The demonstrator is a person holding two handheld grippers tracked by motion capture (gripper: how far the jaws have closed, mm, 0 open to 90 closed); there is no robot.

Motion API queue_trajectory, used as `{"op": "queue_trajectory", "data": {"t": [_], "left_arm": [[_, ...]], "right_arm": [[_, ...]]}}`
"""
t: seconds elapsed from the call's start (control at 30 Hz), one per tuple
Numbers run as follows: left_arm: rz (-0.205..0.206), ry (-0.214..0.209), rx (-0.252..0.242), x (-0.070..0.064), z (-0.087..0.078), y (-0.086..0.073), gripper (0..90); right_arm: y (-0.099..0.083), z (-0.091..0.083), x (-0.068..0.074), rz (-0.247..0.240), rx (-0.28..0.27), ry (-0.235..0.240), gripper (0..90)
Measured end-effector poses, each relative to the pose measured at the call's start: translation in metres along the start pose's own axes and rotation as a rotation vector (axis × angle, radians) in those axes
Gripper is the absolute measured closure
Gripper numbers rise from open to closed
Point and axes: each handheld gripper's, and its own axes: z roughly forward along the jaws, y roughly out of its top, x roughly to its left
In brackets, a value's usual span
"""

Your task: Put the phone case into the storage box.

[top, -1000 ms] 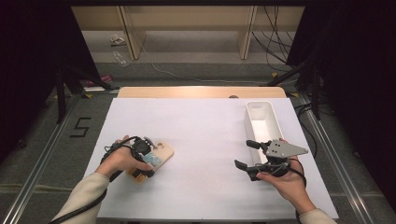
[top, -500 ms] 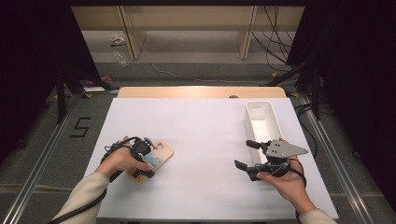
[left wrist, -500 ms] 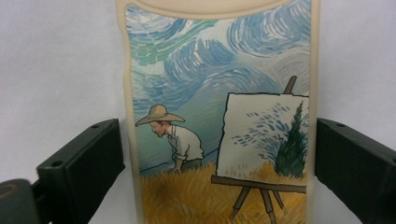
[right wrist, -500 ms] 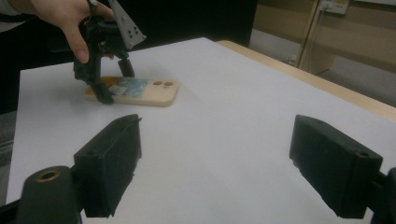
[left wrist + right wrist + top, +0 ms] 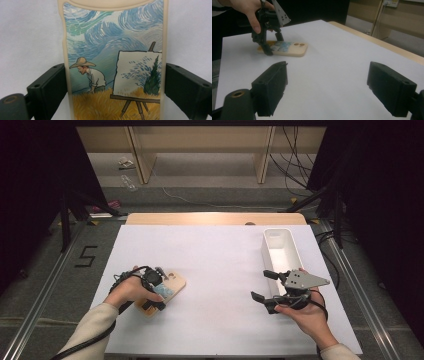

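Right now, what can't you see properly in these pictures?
- Beige phone case with a painted field scene: left gripper view cuts off its top and bottom.
- Left hand-held gripper: high view, the hand hides its jaws' contact.
- Long white plastic tray: high view, the right hand-held gripper covers its near end.

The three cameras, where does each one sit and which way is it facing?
High view: above the person's side, looking forward and down on the table; both forearms, left tool, right tool.
Left gripper view: on the left tool, looking down at the phone case; its black jaws flank it.
Right gripper view: on the right tool, facing across the table; jaws apart.
All three show the phone case.
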Motion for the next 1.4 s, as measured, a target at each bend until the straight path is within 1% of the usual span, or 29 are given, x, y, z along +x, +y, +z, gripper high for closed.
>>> {"op": "queue_trajectory", "data": {"t": [0.47,0.97,1.4], "left_arm": [[-0.013,0.004,0.001,-0.0003,-0.0005,0.0001,10.4],[-0.013,0.003,0.002,-0.0004,-0.001,-0.0003,10.8],[-0.012,0.006,-0.007,-0.001,-0.0015,-0.0017,11.0]], "right_arm": [[0.0,0.0001,0.0002,-0.001,0.0,0.001,17.6],[0.0002,-0.0005,-0.0001,0.001,-0.003,-0.001,17.5],[0.0005,-0.0008,0.0,-0.001,-0.004,-0.003,17.4]]}}
